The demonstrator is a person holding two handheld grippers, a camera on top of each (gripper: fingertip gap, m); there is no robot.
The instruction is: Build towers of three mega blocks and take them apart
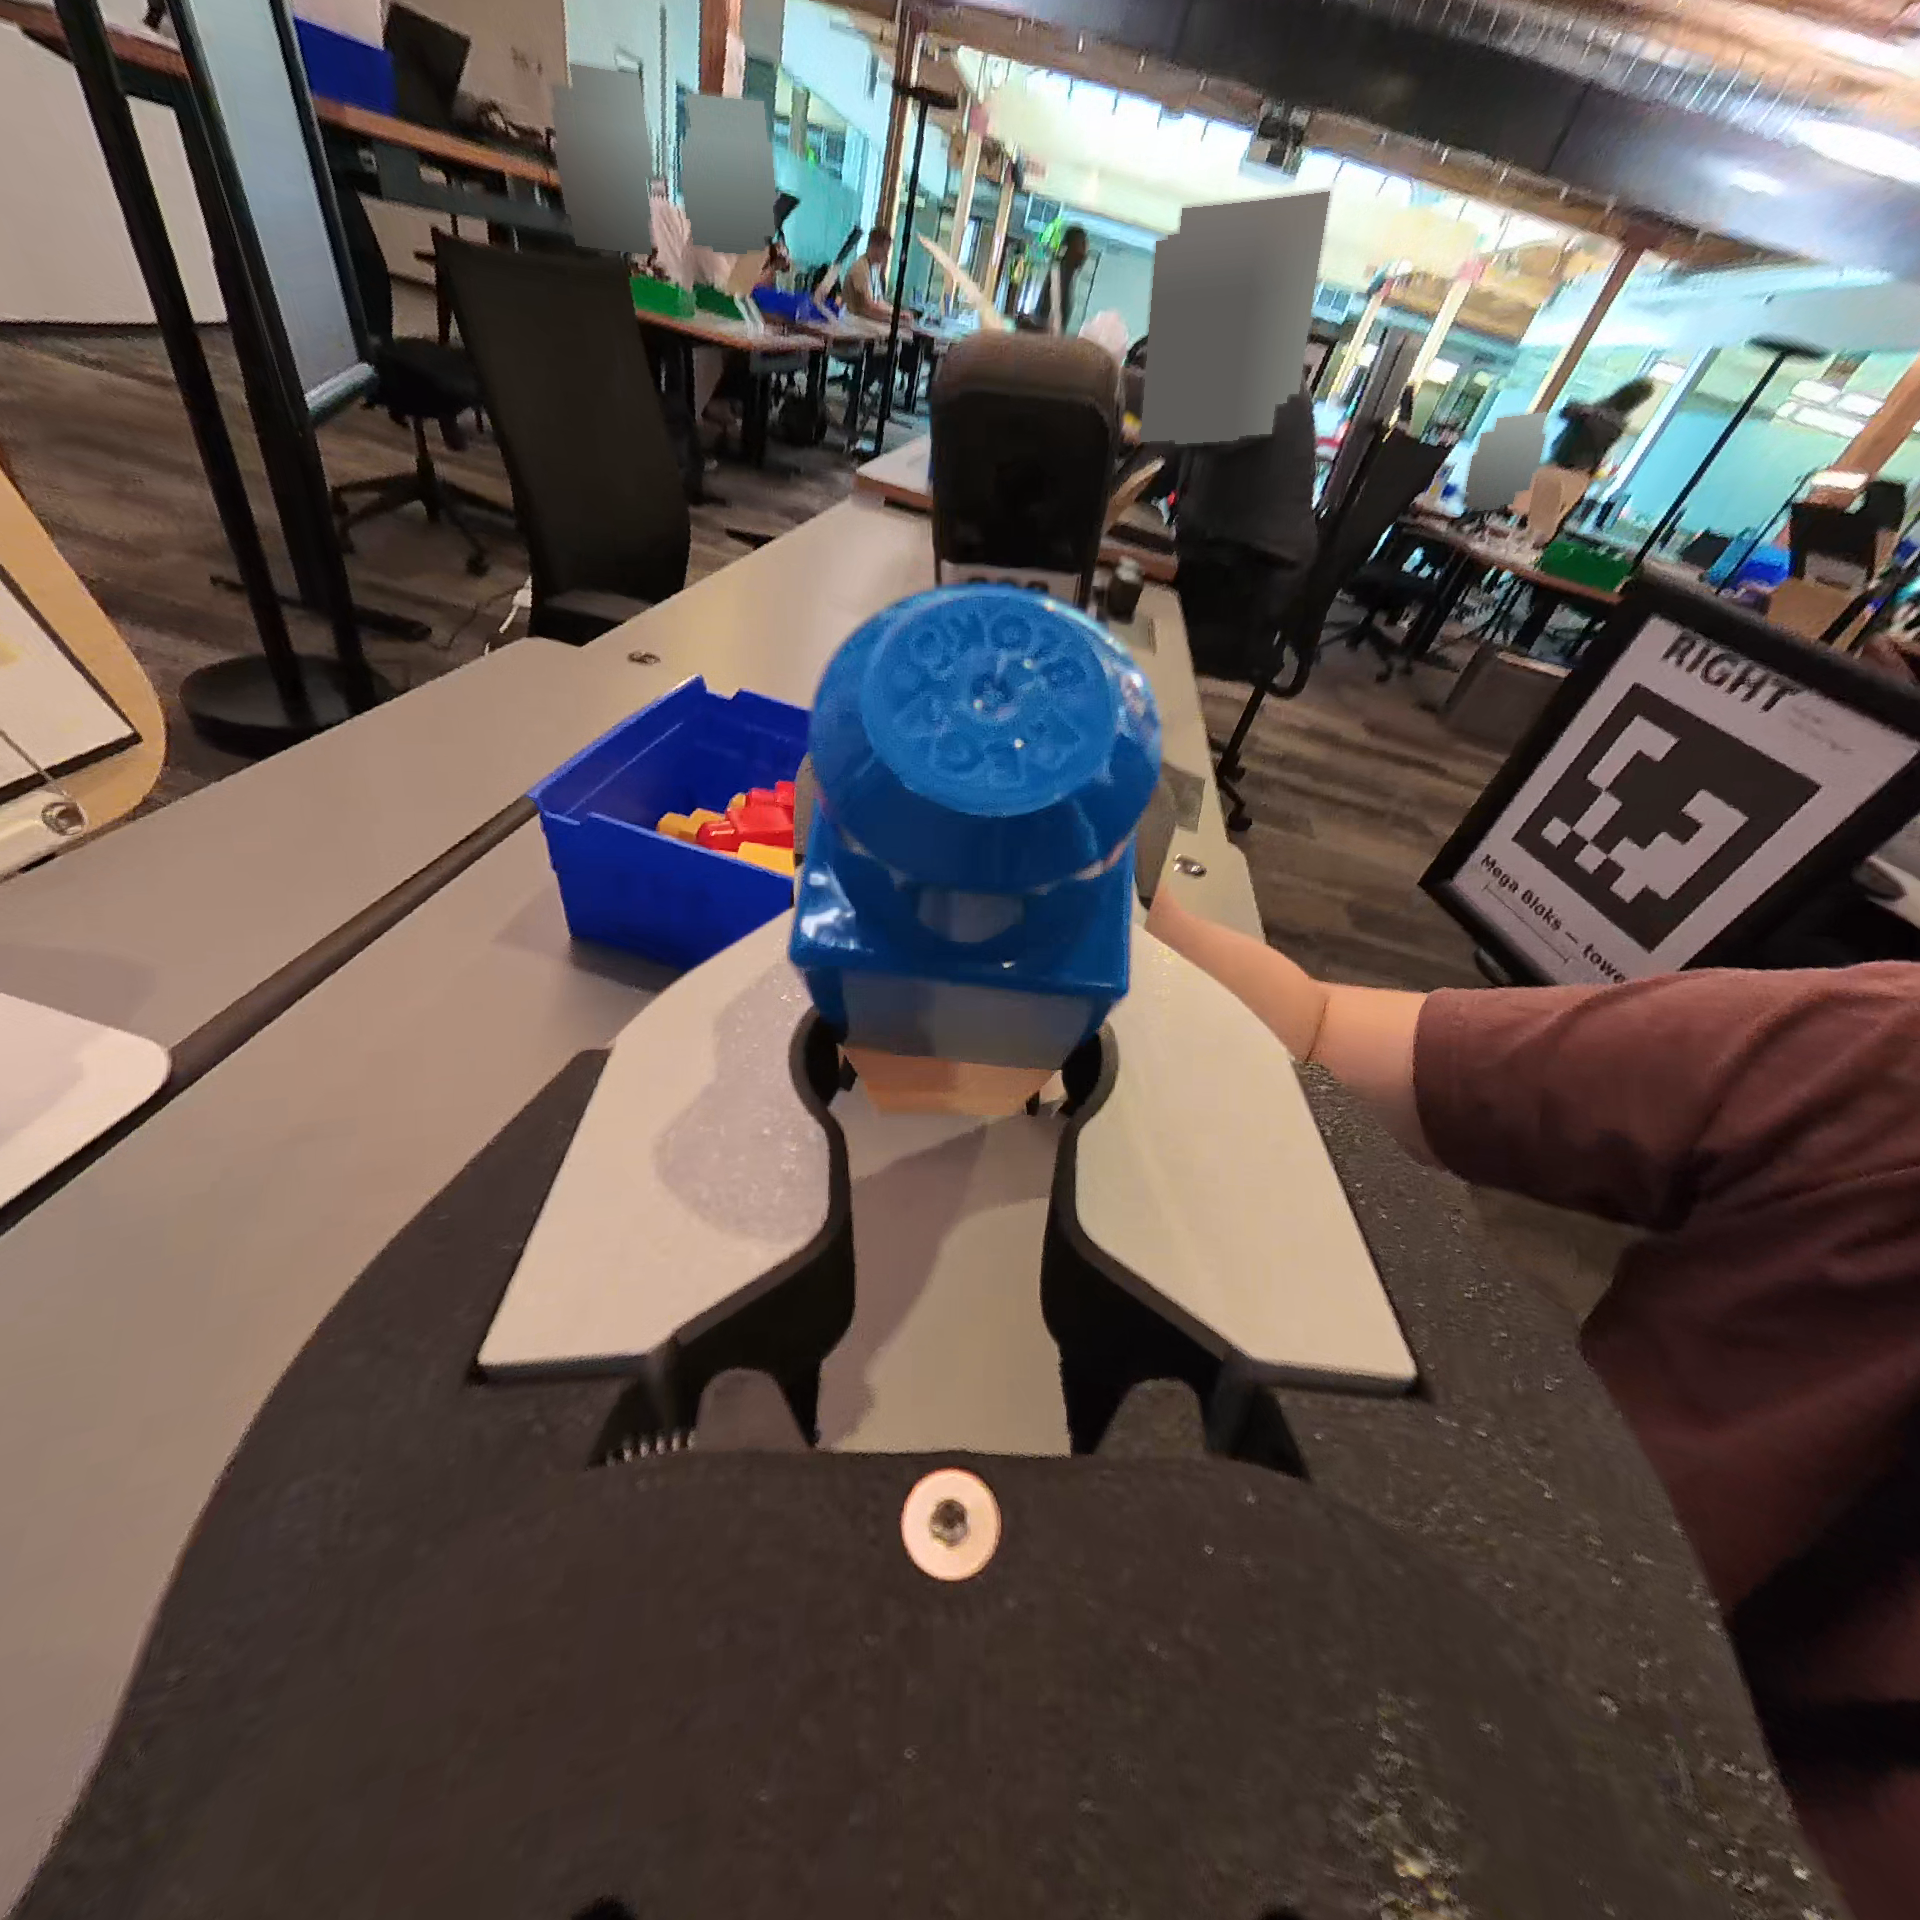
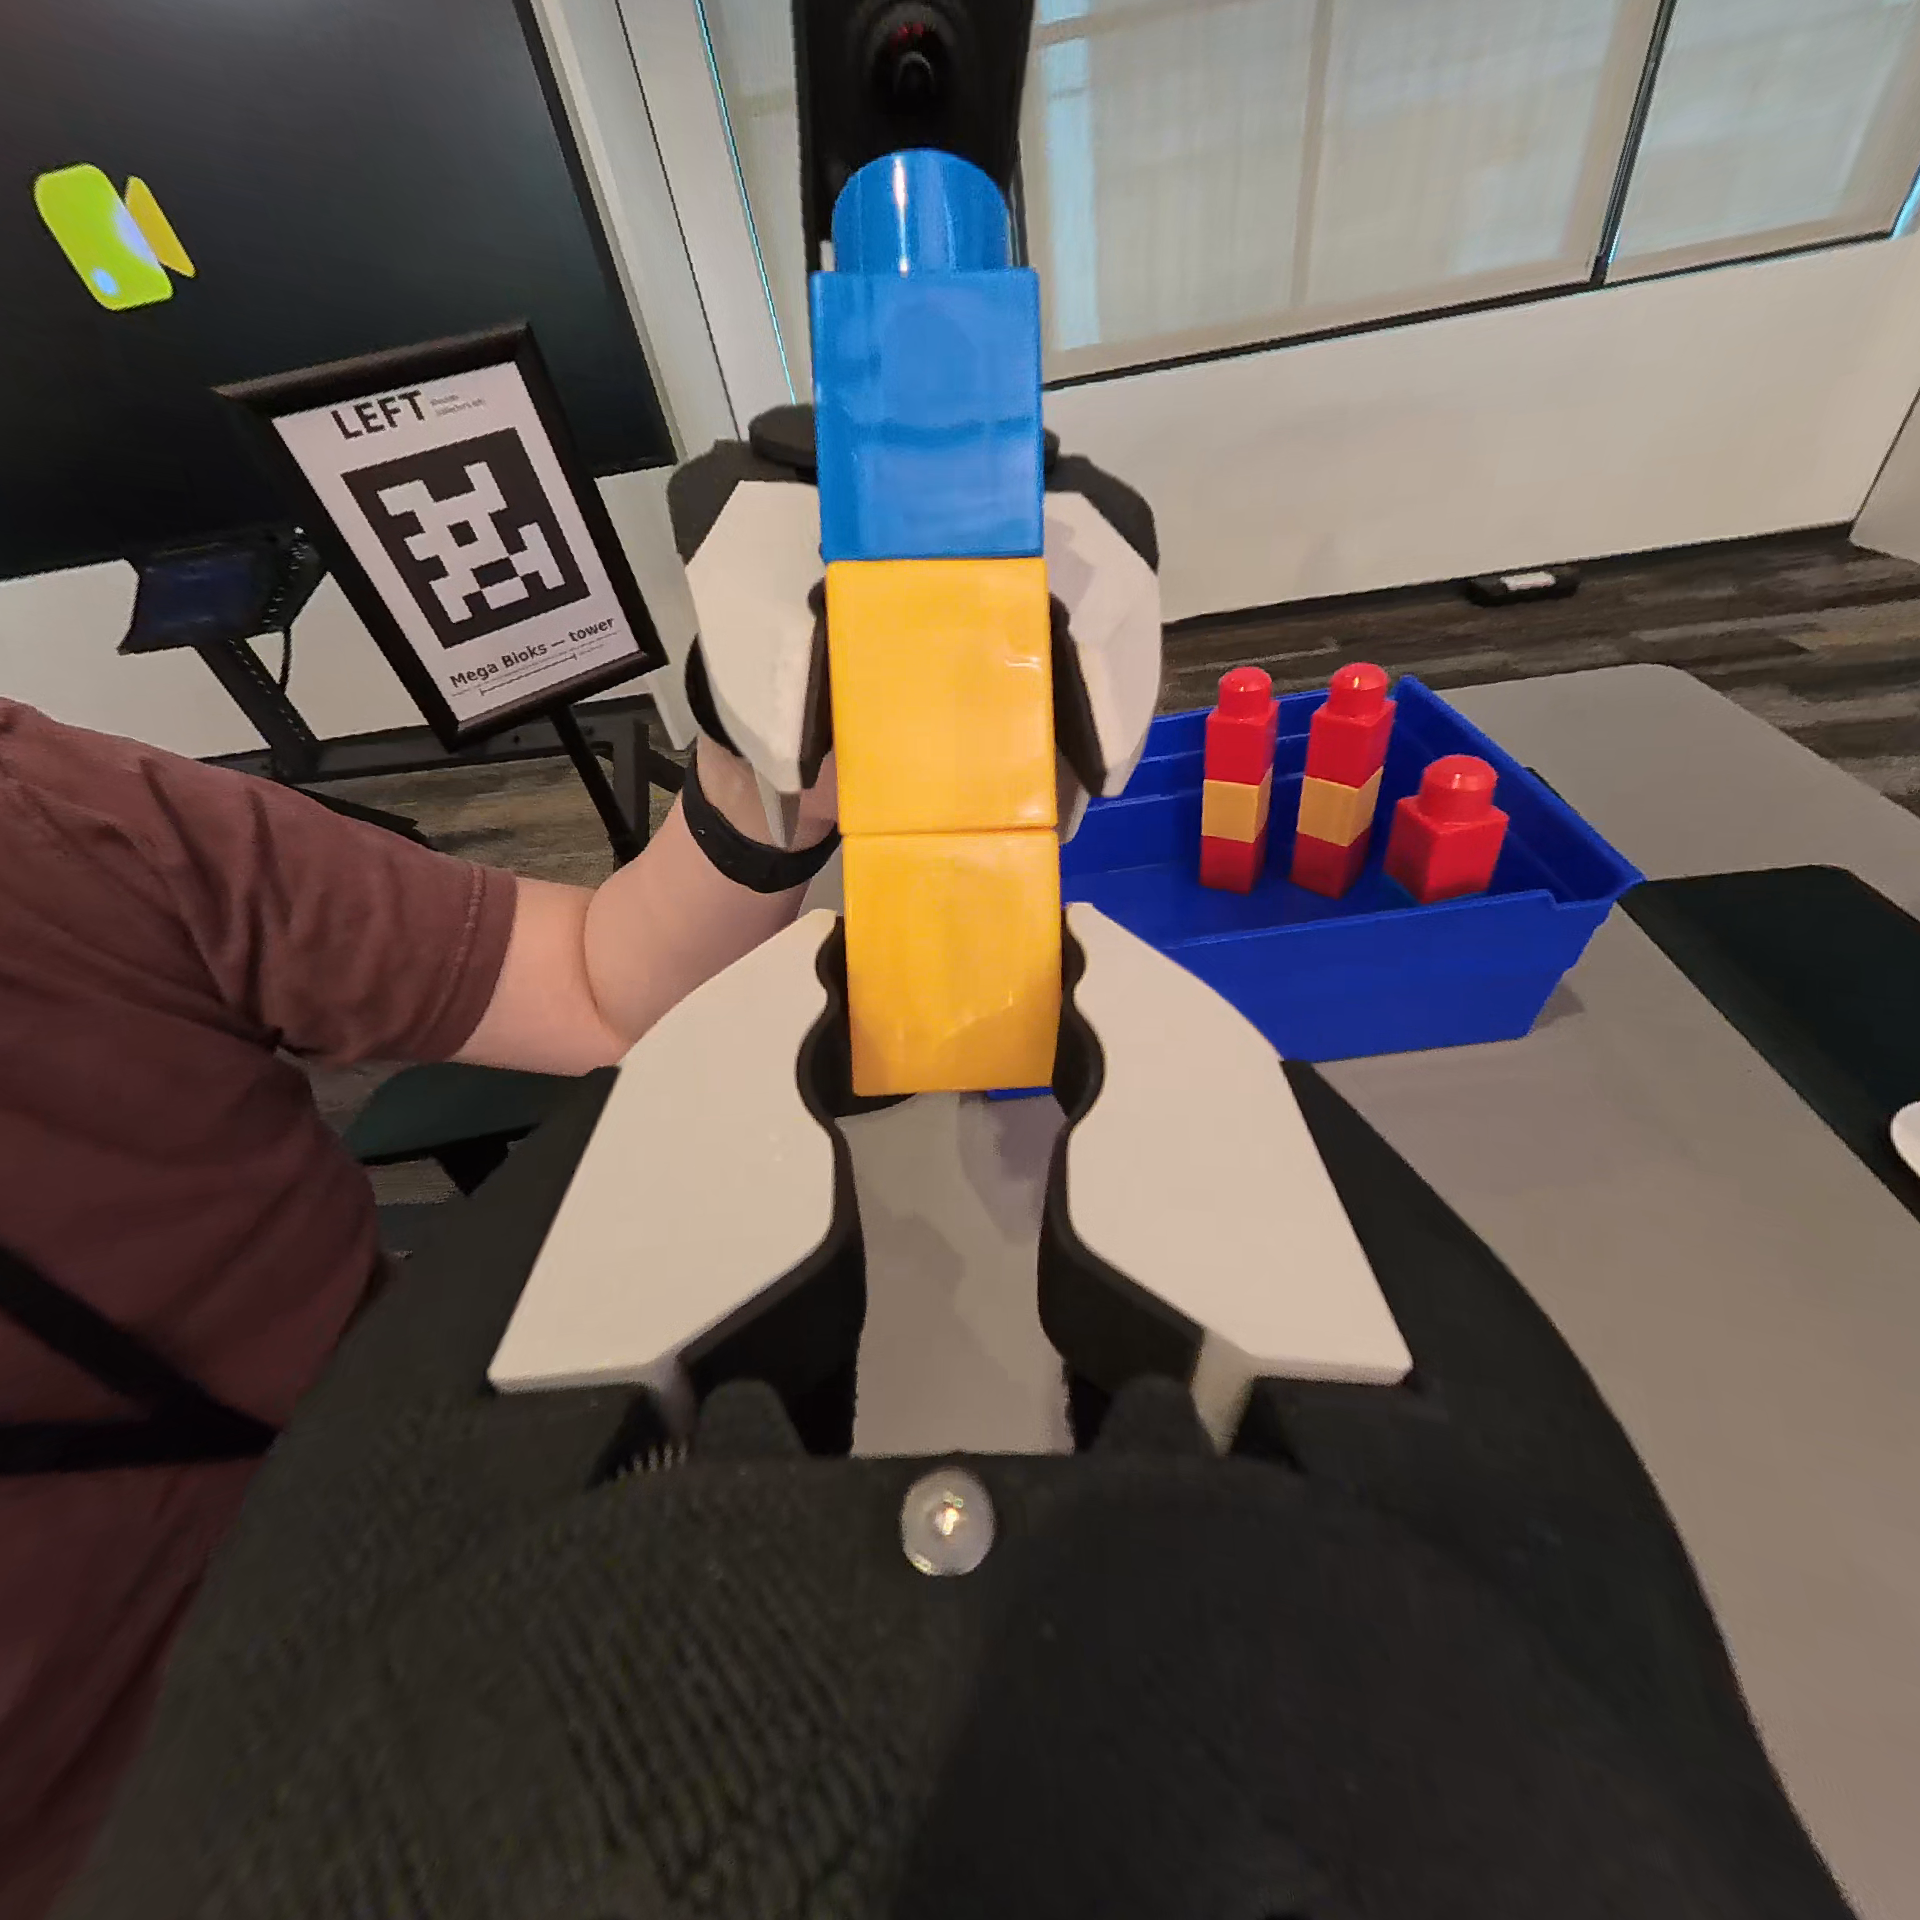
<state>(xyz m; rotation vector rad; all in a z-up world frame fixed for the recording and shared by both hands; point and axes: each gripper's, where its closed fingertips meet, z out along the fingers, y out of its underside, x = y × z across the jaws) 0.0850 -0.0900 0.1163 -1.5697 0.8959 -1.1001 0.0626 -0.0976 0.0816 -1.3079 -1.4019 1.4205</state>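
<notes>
A tower of three mega blocks is held in the air between both grippers. It has a blue block (image 2: pixel 925 416) on top, a yellow block (image 2: pixel 940 696) in the middle and a second yellow block (image 2: pixel 951 956) at the bottom. My right gripper (image 2: pixel 951 997) is shut on the bottom yellow block. My left gripper (image 2: pixel 925 665), coming from the far side, is shut on the middle yellow block. In the left wrist view I look down the tower: the blue block (image 1: pixel 961 831) fills the centre and a bit of yellow (image 1: pixel 935 1086) shows at my left gripper (image 1: pixel 956 1049).
A blue bin (image 2: pixel 1351 987) on the grey table (image 2: pixel 1558 1247) holds two red-yellow-red towers (image 2: pixel 1236 790) (image 2: pixel 1340 779) and a single red block (image 2: pixel 1449 831). The bin also shows in the left wrist view (image 1: pixel 644 883). Framed marker signs (image 2: pixel 468 530) (image 1: pixel 1662 821) stand beside the table. Left and right tips are no more than a few centimetres apart.
</notes>
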